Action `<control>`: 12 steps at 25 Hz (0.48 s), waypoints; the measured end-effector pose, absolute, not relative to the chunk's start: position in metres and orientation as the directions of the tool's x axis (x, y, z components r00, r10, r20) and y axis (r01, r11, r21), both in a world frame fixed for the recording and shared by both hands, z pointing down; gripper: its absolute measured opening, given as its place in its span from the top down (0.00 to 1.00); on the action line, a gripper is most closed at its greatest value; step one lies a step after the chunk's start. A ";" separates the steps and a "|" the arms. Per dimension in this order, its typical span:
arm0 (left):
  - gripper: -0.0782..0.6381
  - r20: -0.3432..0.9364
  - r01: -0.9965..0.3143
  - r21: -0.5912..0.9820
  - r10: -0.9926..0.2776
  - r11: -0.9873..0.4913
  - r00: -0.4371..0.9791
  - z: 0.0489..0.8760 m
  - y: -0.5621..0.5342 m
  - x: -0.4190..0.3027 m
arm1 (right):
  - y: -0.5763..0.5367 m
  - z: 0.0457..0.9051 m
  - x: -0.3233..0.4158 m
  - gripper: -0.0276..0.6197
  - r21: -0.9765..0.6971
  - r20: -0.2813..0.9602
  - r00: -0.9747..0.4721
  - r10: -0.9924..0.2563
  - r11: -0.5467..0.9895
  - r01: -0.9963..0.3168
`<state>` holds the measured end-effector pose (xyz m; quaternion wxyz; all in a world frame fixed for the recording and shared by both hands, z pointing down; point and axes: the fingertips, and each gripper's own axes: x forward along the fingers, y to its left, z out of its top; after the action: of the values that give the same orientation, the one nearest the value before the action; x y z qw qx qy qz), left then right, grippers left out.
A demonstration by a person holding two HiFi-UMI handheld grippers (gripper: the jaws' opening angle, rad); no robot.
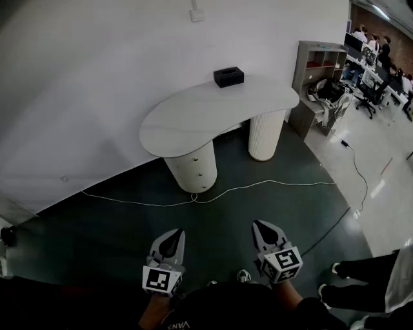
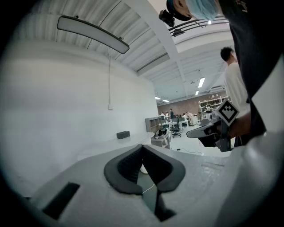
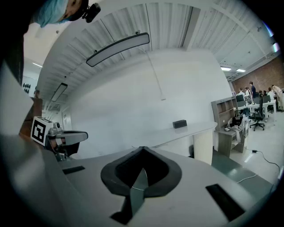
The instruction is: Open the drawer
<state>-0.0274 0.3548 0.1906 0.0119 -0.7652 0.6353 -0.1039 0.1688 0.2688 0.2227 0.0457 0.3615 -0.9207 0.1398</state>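
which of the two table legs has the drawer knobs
The smooth pedestal at the head view's left: small knobs dot its front. The ribbed pedestal at the right shows none.

the left gripper [image 1: 171, 237] and the right gripper [image 1: 263, 227] have pale grey, wedge-shaped shells that taper to a point, lined inside with ribbed black pads [image 2: 126, 168], and narrow dark slots [image 3: 224, 201] are cut into their flat tops. each carries a white cube [image 1: 161, 279] printed with black square markers. the person wears a dark top [image 1: 222, 306] with small white lettering, a light blue hair cover [image 2: 202, 6] and a black head camera [image 2: 167, 17].
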 end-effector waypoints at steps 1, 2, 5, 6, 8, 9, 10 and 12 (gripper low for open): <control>0.87 0.142 -0.970 -0.149 -0.975 -0.194 0.173 0.192 0.353 -0.025 | 0.266 0.223 0.170 0.95 -0.225 0.183 -0.740 -0.647 0.705 -0.672; 0.87 0.140 -0.969 -0.146 -0.974 -0.197 0.176 0.193 0.351 -0.022 | 0.264 0.223 0.171 0.95 -0.227 0.180 -0.747 -0.640 0.712 -0.665; 0.86 0.137 -0.972 -0.112 -0.972 -0.206 0.190 0.196 0.342 -0.009 | 0.255 0.222 0.175 0.95 -0.242 0.159 -0.769 -0.619 0.731 -0.638; 0.86 0.141 -0.973 -0.099 -0.971 -0.207 0.192 0.197 0.339 -0.004 | 0.251 0.222 0.176 0.95 -0.242 0.155 -0.772 -0.616 0.734 -0.634; 0.86 0.155 -0.976 -0.082 -0.970 -0.200 0.185 0.201 0.334 0.001 | 0.244 0.222 0.178 0.95 -0.238 0.160 -0.778 -0.608 0.741 -0.628; 0.86 0.161 -0.978 -0.075 -0.970 -0.195 0.181 0.203 0.331 0.004 | 0.240 0.223 0.178 0.95 -0.237 0.164 -0.783 -0.600 0.746 -0.622; 0.83 0.167 -0.979 -0.069 -0.970 -0.190 0.177 0.205 0.328 0.007 | 0.237 0.224 0.178 0.95 -0.238 0.167 -0.790 -0.590 0.753 -0.614; 0.64 0.182 -0.982 -0.060 -0.969 -0.180 0.166 0.211 0.323 0.013 | 0.231 0.229 0.179 0.75 -0.236 0.177 -0.802 -0.570 0.767 -0.597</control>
<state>0.0132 0.3231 0.2115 -0.0355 -0.7628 0.6395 -0.0894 0.1793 0.2308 0.2285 0.0474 0.3109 -0.9386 0.1415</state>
